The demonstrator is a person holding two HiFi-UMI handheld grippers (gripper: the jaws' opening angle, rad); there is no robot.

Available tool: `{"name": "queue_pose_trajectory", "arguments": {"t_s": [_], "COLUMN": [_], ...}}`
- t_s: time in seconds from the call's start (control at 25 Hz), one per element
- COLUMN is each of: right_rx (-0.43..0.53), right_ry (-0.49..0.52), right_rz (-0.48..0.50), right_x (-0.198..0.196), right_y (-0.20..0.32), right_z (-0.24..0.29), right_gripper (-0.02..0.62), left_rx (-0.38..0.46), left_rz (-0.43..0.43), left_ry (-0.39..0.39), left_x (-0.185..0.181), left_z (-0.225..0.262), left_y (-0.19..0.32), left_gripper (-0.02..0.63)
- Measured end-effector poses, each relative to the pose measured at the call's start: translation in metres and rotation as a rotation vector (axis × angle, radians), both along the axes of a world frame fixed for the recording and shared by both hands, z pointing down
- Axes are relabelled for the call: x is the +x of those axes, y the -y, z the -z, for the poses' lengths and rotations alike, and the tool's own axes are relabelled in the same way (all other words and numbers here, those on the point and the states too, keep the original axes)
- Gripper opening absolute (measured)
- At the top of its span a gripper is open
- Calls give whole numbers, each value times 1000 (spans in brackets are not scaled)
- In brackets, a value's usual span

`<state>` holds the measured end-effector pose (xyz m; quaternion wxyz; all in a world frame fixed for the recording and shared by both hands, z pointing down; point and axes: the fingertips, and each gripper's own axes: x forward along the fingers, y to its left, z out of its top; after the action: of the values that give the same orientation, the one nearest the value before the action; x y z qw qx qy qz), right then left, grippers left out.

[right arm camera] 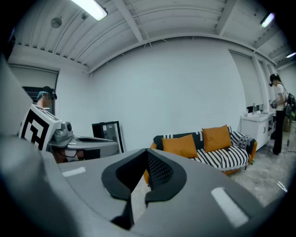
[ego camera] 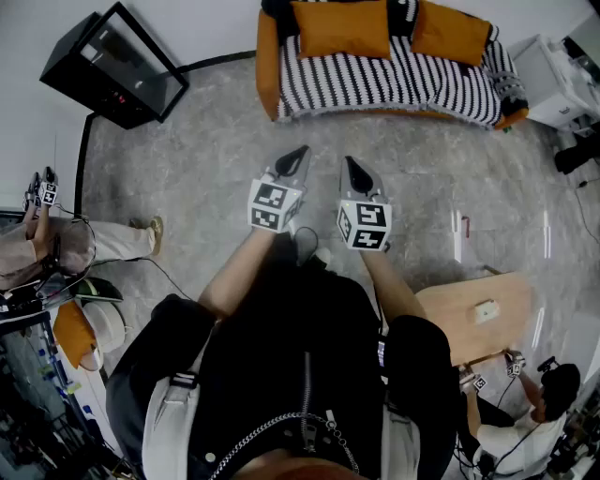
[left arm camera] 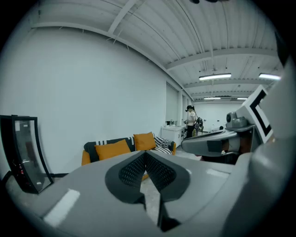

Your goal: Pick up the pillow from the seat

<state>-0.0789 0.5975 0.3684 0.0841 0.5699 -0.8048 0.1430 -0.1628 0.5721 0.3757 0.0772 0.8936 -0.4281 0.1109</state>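
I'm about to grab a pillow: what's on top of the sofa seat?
An orange pillow and a second orange pillow lean at the back, on a striped cover, which hides what lies beneath.

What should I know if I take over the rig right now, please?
Left gripper: shut, empty.
Right gripper: shut, empty, beside it over the floor.
Orange pillow and second orange pillow lean against the back of the striped sofa, across the floor ahead.
Done: nothing yet.
To do: approach, open jaws, grip a pillow, lift it from the seat.
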Motion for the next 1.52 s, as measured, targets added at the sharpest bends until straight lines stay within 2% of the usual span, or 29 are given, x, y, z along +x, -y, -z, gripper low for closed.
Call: {"name": "queue_pose_trajectory", "arguments": {"t_s": [0.2,0.84,1.52], "right_rx": [33,12,4], "right_ry": [10,16,38], "right_rz": [4,37,30], "right_x": [-1,-5,5], "right_y": [-3,-6,-15], "right_z": [8,2,0], "right_gripper": [2,2,2], "left_rx": [-4,8,10], "left_rz": [4,17,14], "left_ry": [0,0,5], "left_x": [-6,-6,6], "left_z": [1,-2,0], "left_y": [-3,-8,-10], "left_gripper": [11,11,11]}}
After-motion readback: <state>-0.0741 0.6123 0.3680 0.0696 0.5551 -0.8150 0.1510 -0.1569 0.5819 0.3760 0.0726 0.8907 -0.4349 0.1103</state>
